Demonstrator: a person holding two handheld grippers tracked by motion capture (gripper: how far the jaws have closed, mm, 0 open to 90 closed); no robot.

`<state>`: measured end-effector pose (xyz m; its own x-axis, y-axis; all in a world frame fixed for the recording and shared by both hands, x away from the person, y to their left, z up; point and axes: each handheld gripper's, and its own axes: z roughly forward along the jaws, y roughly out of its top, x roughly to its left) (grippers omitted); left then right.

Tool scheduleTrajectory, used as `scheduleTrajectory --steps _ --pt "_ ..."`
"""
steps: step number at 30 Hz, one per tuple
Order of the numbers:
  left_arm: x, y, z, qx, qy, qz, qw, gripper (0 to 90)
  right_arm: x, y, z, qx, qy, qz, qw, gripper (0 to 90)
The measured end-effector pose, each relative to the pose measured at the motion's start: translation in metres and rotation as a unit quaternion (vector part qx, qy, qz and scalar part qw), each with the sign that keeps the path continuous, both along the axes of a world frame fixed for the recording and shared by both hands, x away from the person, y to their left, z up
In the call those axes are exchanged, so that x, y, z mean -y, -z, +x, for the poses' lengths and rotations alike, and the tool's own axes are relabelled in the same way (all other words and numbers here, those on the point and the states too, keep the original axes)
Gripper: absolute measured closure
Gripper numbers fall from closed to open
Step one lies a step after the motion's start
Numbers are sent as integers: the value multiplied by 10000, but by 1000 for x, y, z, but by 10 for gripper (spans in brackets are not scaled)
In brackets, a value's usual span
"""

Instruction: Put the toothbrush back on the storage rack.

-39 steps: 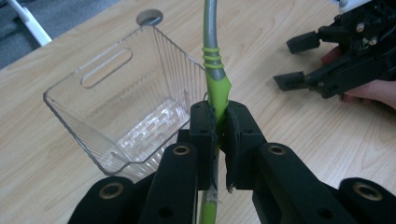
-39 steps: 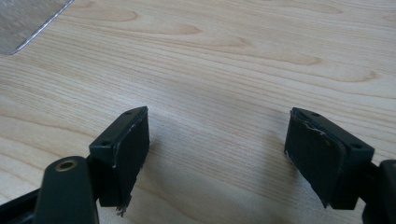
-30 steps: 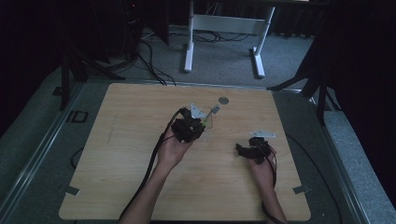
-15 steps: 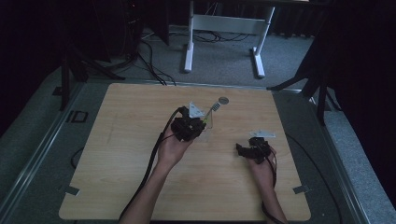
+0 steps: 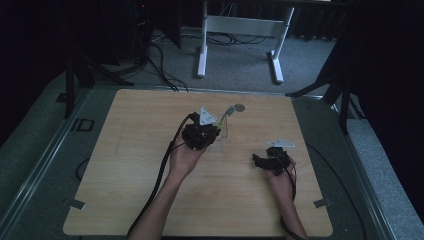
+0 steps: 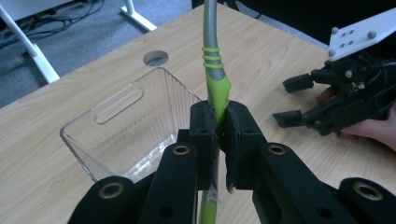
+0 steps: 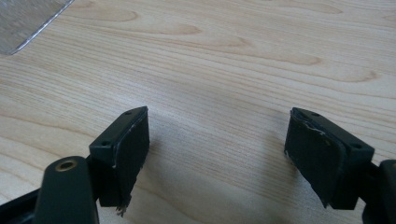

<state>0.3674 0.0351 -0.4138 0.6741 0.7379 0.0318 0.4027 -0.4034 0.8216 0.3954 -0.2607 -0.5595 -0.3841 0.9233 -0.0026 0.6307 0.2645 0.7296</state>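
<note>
Green-handled utensil [image 6: 218, 91] is what my left gripper [image 6: 218, 140] is clamped on: both black pads press the green grip from either side, and the grey metal shaft [image 6: 208, 28] rises straight up past three thin green rings and out of the top of the left gripper view. Its working end I cannot make out there; in the high view the utensil [image 5: 226, 116] slants up from the gripper [image 5: 200, 135] toward the table's far edge, too small to tell spoon from fork.

Just beyond my closed jaws stands a clear plastic bin [image 6: 123, 121], ribbed on its walls, with a slot handle cut into one side. It sits upright on the wooden table [image 6: 42, 154], and the utensil's grip is at its near rim, above it rather than inside. Past the bin there is a round cable hole [image 6: 155, 58] in the tabletop.

My right gripper [image 7: 217, 154] is spread wide with nothing between its pads, hovering low over bare wood grain; a corner of the clear bin [image 7: 28, 18] shows at the upper left of the right gripper view. From above, this gripper [image 5: 270, 161] lies well apart from the left one, nearer my side of the table [image 5: 125, 165], with its grey three-cornered plate [image 5: 281, 144] on top.
</note>
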Motion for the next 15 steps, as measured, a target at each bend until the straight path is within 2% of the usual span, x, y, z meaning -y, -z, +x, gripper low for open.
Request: scheduleTrajectory --steps 6,15 --pt "-2 -1 1 114 -20 -100 9999 824 0 0 0 2 -6 -3 10000 219" --pt "-4 2 3 182 -19 -193 9996 824 0 0 0 3 -7 -5 10000 220"
